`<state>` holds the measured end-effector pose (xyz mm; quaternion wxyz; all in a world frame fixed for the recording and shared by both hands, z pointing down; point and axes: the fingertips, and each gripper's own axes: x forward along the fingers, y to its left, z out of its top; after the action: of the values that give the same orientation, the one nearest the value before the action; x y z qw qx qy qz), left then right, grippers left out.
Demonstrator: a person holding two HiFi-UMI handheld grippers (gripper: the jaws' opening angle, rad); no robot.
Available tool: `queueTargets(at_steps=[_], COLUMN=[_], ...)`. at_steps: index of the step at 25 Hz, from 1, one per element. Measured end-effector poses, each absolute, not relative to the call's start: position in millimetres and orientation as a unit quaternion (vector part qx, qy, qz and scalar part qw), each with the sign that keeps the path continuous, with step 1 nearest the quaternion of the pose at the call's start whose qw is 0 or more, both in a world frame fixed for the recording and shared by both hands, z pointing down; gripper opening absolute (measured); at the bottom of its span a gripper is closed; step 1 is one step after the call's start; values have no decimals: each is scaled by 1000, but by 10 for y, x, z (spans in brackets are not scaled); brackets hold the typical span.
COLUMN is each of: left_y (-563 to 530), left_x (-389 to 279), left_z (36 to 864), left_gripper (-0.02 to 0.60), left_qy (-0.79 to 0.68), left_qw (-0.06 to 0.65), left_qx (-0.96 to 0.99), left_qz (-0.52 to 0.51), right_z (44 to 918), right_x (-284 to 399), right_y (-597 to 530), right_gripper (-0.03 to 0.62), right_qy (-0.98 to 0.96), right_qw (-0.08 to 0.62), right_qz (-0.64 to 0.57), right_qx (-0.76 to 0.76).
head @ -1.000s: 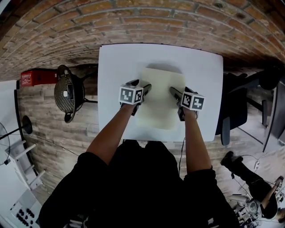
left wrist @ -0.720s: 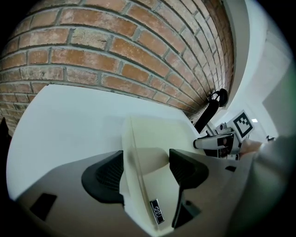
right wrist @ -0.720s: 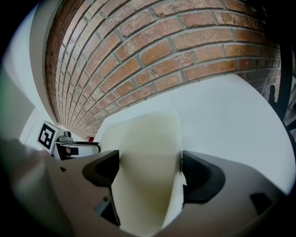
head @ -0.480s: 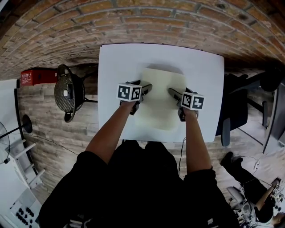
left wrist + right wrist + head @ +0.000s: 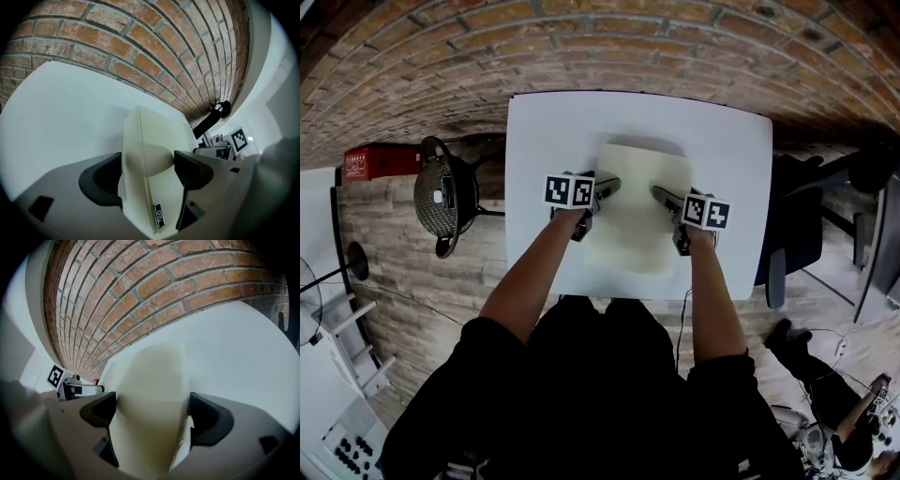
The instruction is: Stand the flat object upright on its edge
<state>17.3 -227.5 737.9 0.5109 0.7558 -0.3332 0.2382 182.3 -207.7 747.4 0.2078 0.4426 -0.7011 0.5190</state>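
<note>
You held the cream board (image 5: pixel 637 211) between the two tools over the middle of the white tabletop (image 5: pixel 544 131), with the brick wall (image 5: pixel 581 47) beyond its far edge. From the head view, the board's broad face was turned up towards you, its long sides running away from you, and a dark shadow lay along its far edge. Whether its underside touched the tabletop could not be made out from above.

Your left hand-held gripper (image 5: pixel 607 184) reached in over the board's left long side, and its marker cube (image 5: pixel 570 190) sat just outside that side. In the left gripper view the board (image 5: pixel 150 140) filled the gap of that hand-held gripper (image 5: pixel 147 171). Its thin edge pointed at the camera, and a small dark label (image 5: pixel 159 215) showed low on that edge. The jaws were opening, each dark pad close against one face of the board.

Your right hand-held gripper (image 5: pixel 661 194) came in over the opposite long side, with its own cube (image 5: pixel 705 213) behind it. In the right gripper view the board (image 5: pixel 152 376) stood between the jaws of that hand-held gripper (image 5: pixel 152 413). Those jaws were spreading too, with a pad right beside each face
</note>
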Motion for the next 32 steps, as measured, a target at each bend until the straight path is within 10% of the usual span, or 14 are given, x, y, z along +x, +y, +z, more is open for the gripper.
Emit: queueTargets(at_steps=[32], left_y=[-2157], left_x=[163], left_z=[7205], left_gripper=[339], left_qy=[-328], left_qw=[533], left_qx=[756], left_qz=[193], right_z=[7237], right_x=[1715], right_y=[-2037], right_gripper=[492], right_qy=[-722], right_qw=[186], right_qz=[495], right_qx=[447])
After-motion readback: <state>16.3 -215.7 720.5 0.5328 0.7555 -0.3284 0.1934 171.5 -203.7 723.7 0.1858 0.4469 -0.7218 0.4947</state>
